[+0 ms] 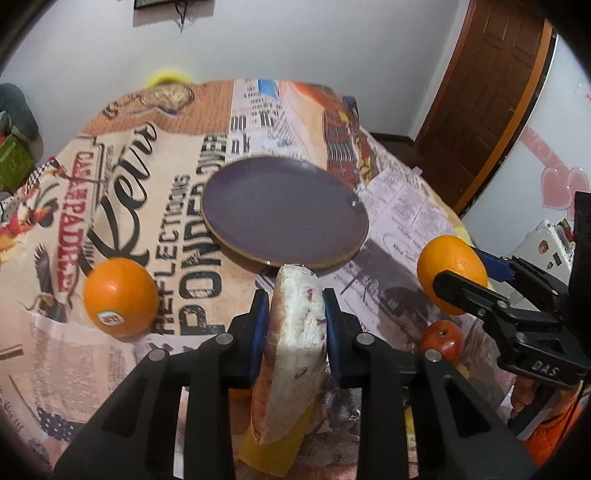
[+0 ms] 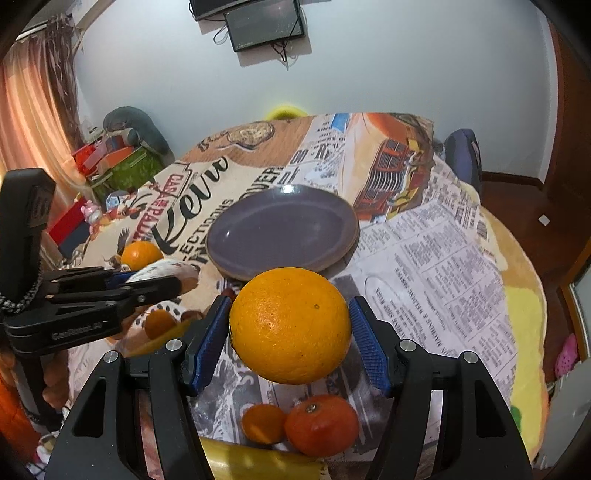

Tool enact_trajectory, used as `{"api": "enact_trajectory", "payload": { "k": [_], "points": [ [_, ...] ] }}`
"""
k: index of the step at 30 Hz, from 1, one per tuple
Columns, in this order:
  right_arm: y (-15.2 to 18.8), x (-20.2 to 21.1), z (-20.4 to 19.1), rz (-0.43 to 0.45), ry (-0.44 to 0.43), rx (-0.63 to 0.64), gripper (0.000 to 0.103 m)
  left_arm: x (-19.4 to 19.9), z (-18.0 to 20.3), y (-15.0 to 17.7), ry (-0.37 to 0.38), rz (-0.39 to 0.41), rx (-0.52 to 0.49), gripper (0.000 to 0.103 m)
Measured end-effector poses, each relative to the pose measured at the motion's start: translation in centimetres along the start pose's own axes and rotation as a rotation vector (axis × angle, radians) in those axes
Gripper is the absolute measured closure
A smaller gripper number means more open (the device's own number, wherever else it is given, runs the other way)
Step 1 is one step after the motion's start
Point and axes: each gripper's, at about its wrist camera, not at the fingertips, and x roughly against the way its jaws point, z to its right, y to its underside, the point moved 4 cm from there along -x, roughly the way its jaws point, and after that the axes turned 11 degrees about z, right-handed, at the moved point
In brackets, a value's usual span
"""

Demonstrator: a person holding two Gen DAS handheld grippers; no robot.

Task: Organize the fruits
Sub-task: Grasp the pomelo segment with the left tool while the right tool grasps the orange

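Left wrist view: nearest the lens, the left gripper (image 1: 295, 328) has its blue fingers (image 1: 258, 332) closed on a pale, speckled wedge of cut fruit (image 1: 295, 350), held on edge above a yellow object (image 1: 273, 450). Right wrist view: the right gripper (image 2: 290, 332) clamps a large orange (image 2: 290, 325) between its fingers (image 2: 208, 343), lifted clear of the counter (image 2: 443, 280). Below that orange lie a red-orange tangerine (image 2: 321, 424) and, touching it on its left, a smaller orange fruit (image 2: 262, 422).

The landmark is the purple plate (image 1: 284, 210), empty, resting near the middle of the counter just beyond both held fruits. To the left of the plate and nearer the camera, a second orange (image 1: 120, 297) with a sticker sits on the cloth. The counter is round and covered by a printed cloth (image 1: 166, 206) of newspaper text, bold lettering and vintage poster motifs.

Beyond the plate, a yellow-green rim (image 2: 286, 110) shows past the counter's far edge. Left of the plate stand stacked coloured boxes (image 2: 118, 162) and a peach curtain (image 2: 33, 122). Behind it rises a pale wall (image 2: 406, 66) carrying a dark screen (image 2: 264, 27); to the right stands a brown wooden door (image 1: 498, 92).
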Motion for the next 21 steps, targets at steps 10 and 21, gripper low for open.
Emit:
{"api": "enact_trajectory", "payload": {
  "k": [10,21],
  "points": [
    [-3.6,0.5,-0.3,0.077,0.025,0.043,0.041,3.0,-0.9,-3.8,-0.026,0.119,-0.003,0.074],
    [-8.1,-0.5,-0.6,0.164,0.051,0.104,0.041,2.5,-1.9,-7.4,-0.054,0.196,-0.001,0.074]
  ]
}}
